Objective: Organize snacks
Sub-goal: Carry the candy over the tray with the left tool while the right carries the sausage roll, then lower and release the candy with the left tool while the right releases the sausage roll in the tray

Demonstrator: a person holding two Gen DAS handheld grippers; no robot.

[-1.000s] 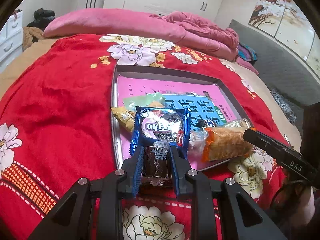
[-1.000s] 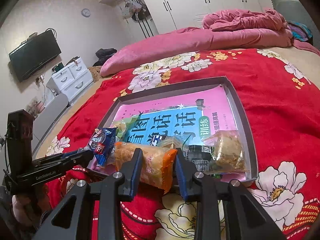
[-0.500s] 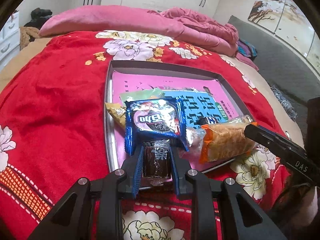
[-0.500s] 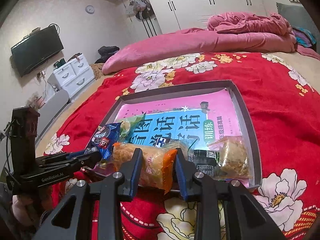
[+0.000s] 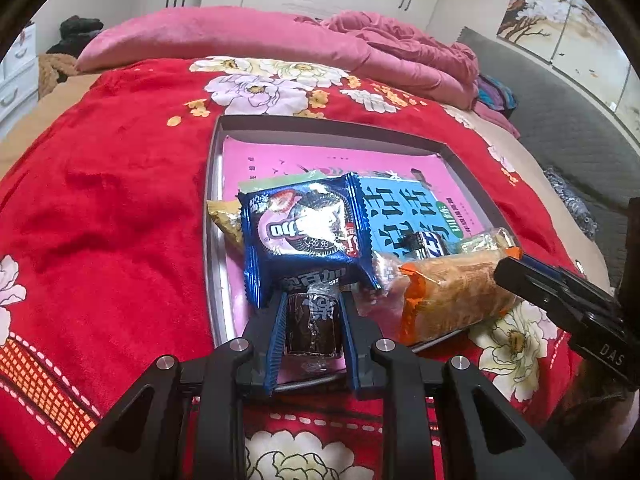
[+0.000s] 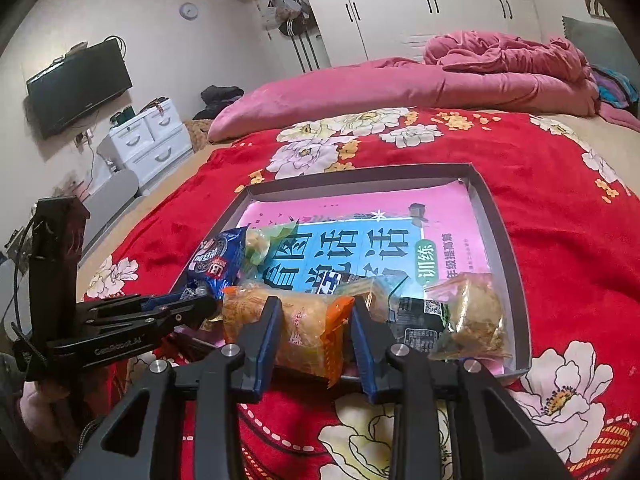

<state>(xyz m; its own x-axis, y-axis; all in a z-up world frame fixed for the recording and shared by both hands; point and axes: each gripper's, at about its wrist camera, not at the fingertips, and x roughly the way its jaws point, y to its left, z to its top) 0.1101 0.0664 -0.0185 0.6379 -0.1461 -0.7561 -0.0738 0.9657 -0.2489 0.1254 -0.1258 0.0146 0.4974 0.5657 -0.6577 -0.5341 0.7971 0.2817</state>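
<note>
My left gripper (image 5: pixel 312 300) is shut on a small dark brown wrapped snack (image 5: pixel 314 324) just over the near rim of the grey tray (image 5: pixel 212 216). A blue biscuit packet (image 5: pixel 308 236) lies right beyond it, its near edge over the fingertips. My right gripper (image 6: pixel 316 308) is shut on an orange-ended packet of golden snack (image 6: pixel 304 332), at the tray's near edge. In the left wrist view that orange packet (image 5: pixel 448 296) sits to the right with the right gripper (image 5: pixel 508 272) on it. The left gripper (image 6: pixel 200 308) shows at the left of the right wrist view.
The tray (image 6: pixel 516 276) rests on a red flowered blanket (image 5: pixel 112 208) and holds a pink and blue book (image 6: pixel 360 248). A clear packet of brown snack (image 6: pixel 472 316), a black packet (image 6: pixel 416 320) and a yellow packet (image 5: pixel 226 220) lie in it. Pink bedding (image 5: pixel 240 36) is behind.
Both grippers have edged slightly forward over the tray's near rim, each still shut on its packet. The blue biscuit packet has tilted a little.
</note>
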